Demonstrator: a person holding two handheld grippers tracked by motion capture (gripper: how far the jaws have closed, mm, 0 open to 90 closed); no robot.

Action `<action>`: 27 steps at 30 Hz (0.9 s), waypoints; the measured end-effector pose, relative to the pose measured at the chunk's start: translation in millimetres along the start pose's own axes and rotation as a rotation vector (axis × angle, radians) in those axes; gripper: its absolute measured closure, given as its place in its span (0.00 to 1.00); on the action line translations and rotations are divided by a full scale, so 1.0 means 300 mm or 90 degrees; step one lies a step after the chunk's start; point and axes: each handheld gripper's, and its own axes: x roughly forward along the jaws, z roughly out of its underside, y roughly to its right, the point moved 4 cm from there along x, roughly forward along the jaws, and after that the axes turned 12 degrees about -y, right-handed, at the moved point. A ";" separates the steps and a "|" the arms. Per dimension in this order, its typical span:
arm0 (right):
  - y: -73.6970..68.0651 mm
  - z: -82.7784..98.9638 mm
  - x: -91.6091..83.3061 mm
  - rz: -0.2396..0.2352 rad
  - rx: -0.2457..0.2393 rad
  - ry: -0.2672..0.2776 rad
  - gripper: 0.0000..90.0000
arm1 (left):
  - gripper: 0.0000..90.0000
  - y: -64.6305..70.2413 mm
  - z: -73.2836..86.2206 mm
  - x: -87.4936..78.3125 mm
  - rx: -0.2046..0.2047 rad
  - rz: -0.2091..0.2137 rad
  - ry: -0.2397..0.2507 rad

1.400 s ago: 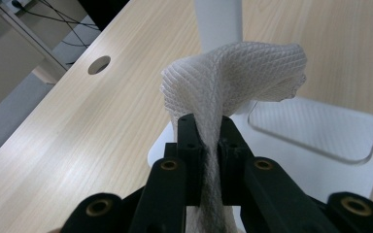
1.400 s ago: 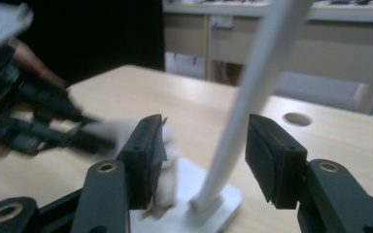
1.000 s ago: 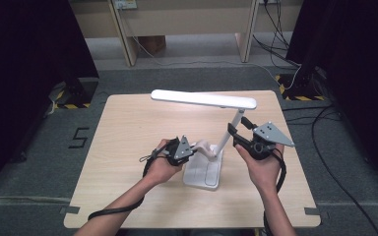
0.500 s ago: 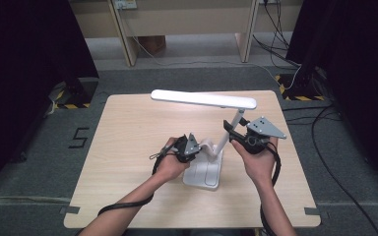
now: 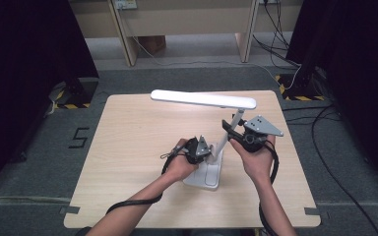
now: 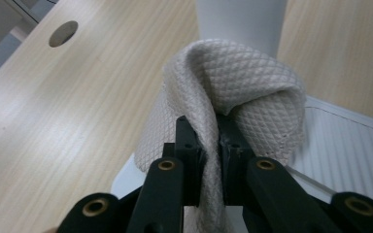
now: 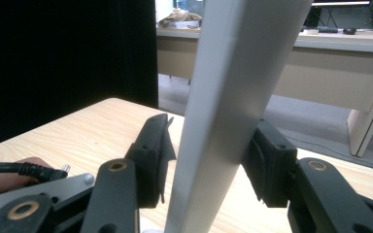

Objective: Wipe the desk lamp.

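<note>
A white desk lamp stands on the wooden table (image 5: 138, 142), with a long flat head (image 5: 202, 99), a slanted arm (image 5: 222, 145) and a flat base (image 5: 204, 176). My left gripper (image 5: 207, 151) is shut on a folded white waffle cloth (image 6: 238, 92), which it holds against the foot of the lamp's arm (image 6: 240, 19) above the base (image 6: 340, 141). My right gripper (image 5: 229, 128) straddles the upper arm (image 7: 223, 97). Its jaws have just been closing on that arm. A gap still shows at one pad (image 7: 155, 145).
A round cable hole (image 6: 63, 33) sits in the tabletop near a corner. Beyond the table are pale desks (image 5: 187, 19) and floor cables (image 5: 295, 73). Black curtains (image 5: 24, 49) hang at both sides. The lamp head overhangs the table's far half.
My left gripper has moved right with the cloth, up to the lamp's arm. My right gripper's jaws have narrowed around the upper arm.
</note>
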 end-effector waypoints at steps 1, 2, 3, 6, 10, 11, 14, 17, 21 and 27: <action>0.001 0.001 -0.001 0.001 0.002 -0.002 0.62 | 0.91 0.000 0.001 0.000 0.001 0.001 -0.001; 0.001 0.003 -0.002 0.001 0.002 -0.006 0.62 | 0.91 0.001 0.002 0.000 0.003 0.004 -0.001; 0.000 0.003 -0.001 0.001 0.002 -0.006 0.63 | 0.91 0.001 0.004 -0.002 0.006 0.009 -0.005; -0.002 0.007 -0.001 0.003 0.004 -0.007 0.64 | 0.91 0.007 0.011 -0.002 0.007 0.018 -0.006; -0.002 0.011 0.001 0.005 0.012 -0.004 0.65 | 0.91 0.017 0.027 0.001 0.011 0.024 -0.008; -0.002 0.011 0.001 0.008 0.012 -0.003 0.65 | 0.91 0.020 0.030 0.000 0.013 0.025 -0.009; -0.006 0.012 0.001 0.013 0.020 0.002 0.66 | 0.91 0.029 0.036 -0.005 0.019 0.028 -0.011; -0.007 0.013 0.001 0.017 0.023 0.001 0.66 | 0.91 0.037 0.044 -0.011 0.025 0.031 -0.013; -0.009 0.014 0.001 0.018 0.026 0.003 0.66 | 0.90 0.047 0.055 -0.018 0.031 0.033 -0.016; -0.011 0.015 0.001 0.020 0.027 0.003 0.66 | 0.91 0.059 0.065 -0.036 0.041 0.048 -0.019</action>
